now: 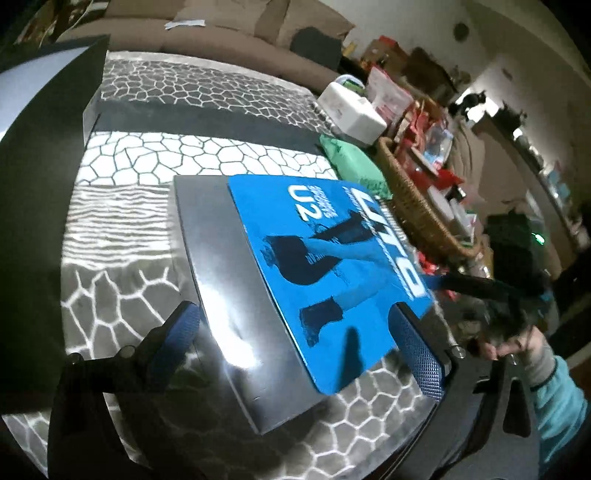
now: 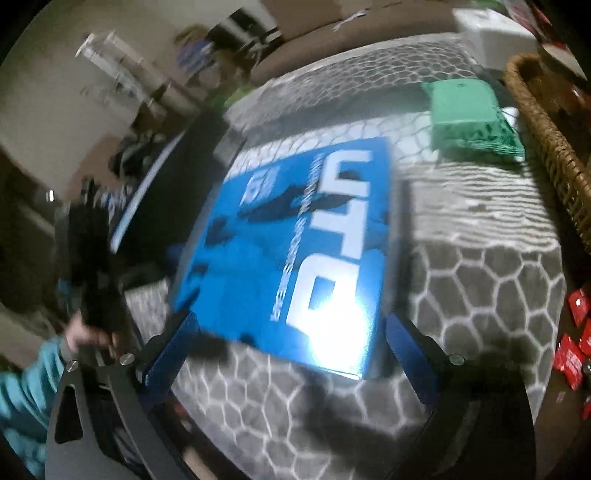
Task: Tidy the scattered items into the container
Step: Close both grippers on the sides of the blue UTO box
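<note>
A flat box with a blue UTO cover (image 1: 332,266) and a dark grey side lies on the patterned grey and white surface (image 1: 147,162). My left gripper (image 1: 299,343) is open, its fingers standing either side of the box's near end. In the right wrist view the same blue box (image 2: 295,251) lies between the open fingers of my right gripper (image 2: 291,350), which reaches it from the opposite side. A green soft packet (image 1: 351,162) lies beyond the box, also in the right wrist view (image 2: 469,118). A wicker basket (image 1: 417,206) stands next to it, its rim in the right wrist view (image 2: 546,140).
A white box (image 1: 351,107) sits behind the green packet. A dark panel (image 1: 48,147) stands along the left. Red packets (image 2: 572,347) lie beside the patterned surface. Clutter fills the shelves behind the basket, and a brown sofa (image 1: 221,33) is at the back.
</note>
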Motion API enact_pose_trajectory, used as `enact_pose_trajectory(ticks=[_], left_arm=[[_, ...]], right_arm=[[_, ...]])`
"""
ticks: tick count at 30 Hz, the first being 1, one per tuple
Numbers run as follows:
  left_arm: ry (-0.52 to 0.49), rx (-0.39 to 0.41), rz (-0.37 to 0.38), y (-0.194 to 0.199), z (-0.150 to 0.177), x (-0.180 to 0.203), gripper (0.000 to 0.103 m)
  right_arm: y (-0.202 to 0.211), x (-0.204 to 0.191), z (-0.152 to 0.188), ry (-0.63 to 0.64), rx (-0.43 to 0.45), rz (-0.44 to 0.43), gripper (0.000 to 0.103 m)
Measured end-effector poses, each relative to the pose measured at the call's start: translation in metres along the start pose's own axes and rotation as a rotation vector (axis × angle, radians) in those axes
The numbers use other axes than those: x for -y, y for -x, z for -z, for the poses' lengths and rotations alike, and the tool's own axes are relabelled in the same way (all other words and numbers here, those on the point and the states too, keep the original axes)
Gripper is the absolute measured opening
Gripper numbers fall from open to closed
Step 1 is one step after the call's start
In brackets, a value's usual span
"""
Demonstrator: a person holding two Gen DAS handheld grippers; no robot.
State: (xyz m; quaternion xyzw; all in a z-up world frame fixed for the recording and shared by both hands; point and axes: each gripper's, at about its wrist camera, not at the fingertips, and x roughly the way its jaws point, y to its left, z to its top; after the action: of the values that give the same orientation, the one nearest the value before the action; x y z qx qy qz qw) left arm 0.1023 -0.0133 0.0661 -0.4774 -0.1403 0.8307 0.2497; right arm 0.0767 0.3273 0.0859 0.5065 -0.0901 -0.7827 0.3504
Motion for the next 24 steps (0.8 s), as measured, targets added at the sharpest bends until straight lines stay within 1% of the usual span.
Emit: enact_pose_trajectory(ticks=[2, 5, 7, 9, 10, 11, 13, 14, 16, 20, 22, 24], left_arm=[[0.006, 0.009, -0.006, 0.001, 0.000, -0.002, 0.102], [0.025, 0.015, 0.000, 0.005, 0.003, -0.005, 0.102], [-0.012, 0.011, -0.003, 0.010, 0.010, -0.001, 0.102], [-0.102, 0.004, -0.012, 0.016, 0.023, 0.008, 0.102], [-0.178, -0.010, -0.033, 0.018, 0.032, 0.015, 0.102], [-0.229, -0.019, -0.054, 0.017, 0.038, 0.020, 0.102], [-0.336, -0.046, -0.123, 0.010, 0.049, 0.030, 0.102], [-0.360, -0.054, -0.152, 0.006, 0.052, 0.033, 0.102], [-0.371, -0.047, -0.184, 0.001, 0.053, 0.035, 0.102], [-0.387, -0.033, -0.235, -0.013, 0.053, 0.033, 0.102], [-0.406, -0.018, -0.243, -0.016, 0.053, 0.033, 0.102], [-0.408, -0.007, -0.238, -0.016, 0.054, 0.032, 0.102]], right_arm=[[-0.002, -0.011, 0.011, 0.047, -0.007, 0.020, 0.103], [-0.005, -0.021, 0.019, 0.079, -0.011, 0.052, 0.103], [-0.006, -0.025, 0.022, 0.107, -0.004, 0.073, 0.103], [-0.010, -0.030, 0.025, 0.137, -0.014, 0.102, 0.103], [-0.013, -0.031, 0.025, 0.152, -0.020, 0.118, 0.103], [-0.017, -0.031, 0.024, 0.161, -0.028, 0.132, 0.103], [-0.024, -0.033, 0.027, 0.176, -0.050, 0.163, 0.103], [-0.027, -0.032, 0.028, 0.182, -0.058, 0.180, 0.102], [-0.034, -0.034, 0.028, 0.208, -0.070, 0.222, 0.102], [-0.042, -0.037, 0.027, 0.265, -0.067, 0.304, 0.102], [-0.042, -0.034, 0.025, 0.262, -0.066, 0.308, 0.102], [-0.041, -0.028, 0.024, 0.242, -0.061, 0.289, 0.102]])
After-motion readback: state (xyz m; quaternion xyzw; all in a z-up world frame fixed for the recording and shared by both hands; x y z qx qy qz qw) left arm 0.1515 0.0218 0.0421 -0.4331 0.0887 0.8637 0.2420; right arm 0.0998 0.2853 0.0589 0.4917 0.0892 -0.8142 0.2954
